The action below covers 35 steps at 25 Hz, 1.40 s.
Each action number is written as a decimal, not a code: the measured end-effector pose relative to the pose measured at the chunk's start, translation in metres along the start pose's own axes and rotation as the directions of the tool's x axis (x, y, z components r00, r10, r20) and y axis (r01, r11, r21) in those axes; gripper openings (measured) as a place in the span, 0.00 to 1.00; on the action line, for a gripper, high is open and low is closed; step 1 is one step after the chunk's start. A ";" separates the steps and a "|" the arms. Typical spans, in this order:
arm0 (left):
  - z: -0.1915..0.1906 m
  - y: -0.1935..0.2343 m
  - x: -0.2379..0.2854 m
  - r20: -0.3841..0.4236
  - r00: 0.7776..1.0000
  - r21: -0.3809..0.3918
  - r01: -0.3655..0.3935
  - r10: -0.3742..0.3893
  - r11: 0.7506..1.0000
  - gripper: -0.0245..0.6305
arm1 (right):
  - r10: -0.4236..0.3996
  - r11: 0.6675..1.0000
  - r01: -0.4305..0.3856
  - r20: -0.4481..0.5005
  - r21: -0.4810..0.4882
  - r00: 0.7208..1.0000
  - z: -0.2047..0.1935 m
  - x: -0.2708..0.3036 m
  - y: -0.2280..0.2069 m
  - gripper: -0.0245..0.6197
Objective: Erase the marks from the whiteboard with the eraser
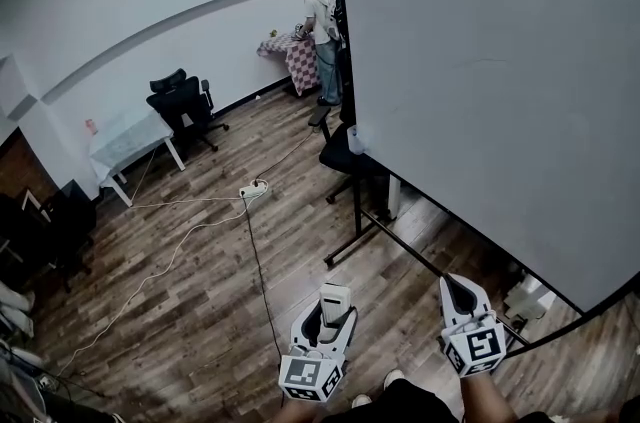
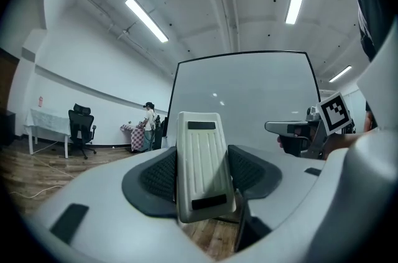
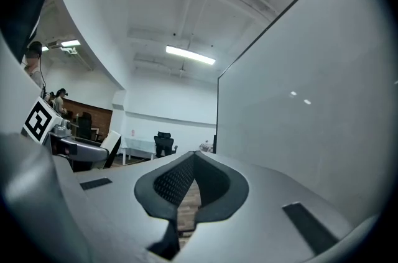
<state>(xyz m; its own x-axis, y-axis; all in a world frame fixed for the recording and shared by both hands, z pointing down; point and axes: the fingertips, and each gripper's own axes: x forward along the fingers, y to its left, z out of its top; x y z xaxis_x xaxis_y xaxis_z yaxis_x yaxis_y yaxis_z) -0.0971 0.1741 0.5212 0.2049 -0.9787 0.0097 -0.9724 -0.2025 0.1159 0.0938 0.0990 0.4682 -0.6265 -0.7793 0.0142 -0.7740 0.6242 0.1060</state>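
Ahead and to the right of the person: whiteboard [image 1: 490, 101], large, black-framed, on a black stand [image 1: 357, 211]. Its left edge stands upright and its lower edge runs down towards the right.

Item, left gripper [image 1: 330, 316]: low in the head view, clamped on the eraser [image 2: 200, 162]. The eraser is pale, ribbed and upright between the dark pads, its top rising above them. It is held well apart from the board face.

Item, right gripper [image 1: 457, 291]: jaws together with nothing between them, just beside the board's lower edge.

Item, wooden floor [image 1: 180, 311]: open to the left of the grippers, crossed by thin cables [image 1: 170, 261] that meet at a white power strip [image 1: 254, 190].

Item, black chair [image 1: 345, 156]: close against the board's left edge, narrowing the way there.

Far wall: black office chair [image 1: 185, 106] beside a white table [image 1: 130, 139]. Another person [image 1: 322, 36] stands at a table with a checked cloth [image 1: 290, 53], near the board's upper left corner.
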 end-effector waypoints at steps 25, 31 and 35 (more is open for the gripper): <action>0.026 0.047 0.238 -0.007 0.994 -0.049 0.105 -0.106 0.993 0.45 | -0.077 0.996 0.079 0.079 -0.028 0.994 0.012 0.163 -0.132 0.07; 0.036 0.062 0.294 0.016 0.993 -0.058 0.115 -0.114 0.992 0.45 | -0.053 0.997 0.056 0.069 -0.046 0.996 0.011 0.199 -0.152 0.07; 0.047 0.073 0.327 0.032 0.992 -0.048 0.124 -0.122 0.991 0.45 | -0.043 0.997 0.046 0.045 -0.061 0.998 0.010 0.218 -0.157 0.07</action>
<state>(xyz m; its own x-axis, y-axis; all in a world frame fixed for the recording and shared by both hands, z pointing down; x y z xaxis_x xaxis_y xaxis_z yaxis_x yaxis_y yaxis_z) -0.1059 -0.1625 0.4859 0.3185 -0.9472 -0.0360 -0.9331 -0.3200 0.1641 0.0783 -0.1683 0.4447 -0.5962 -0.8020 -0.0356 -0.7948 0.5834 0.1674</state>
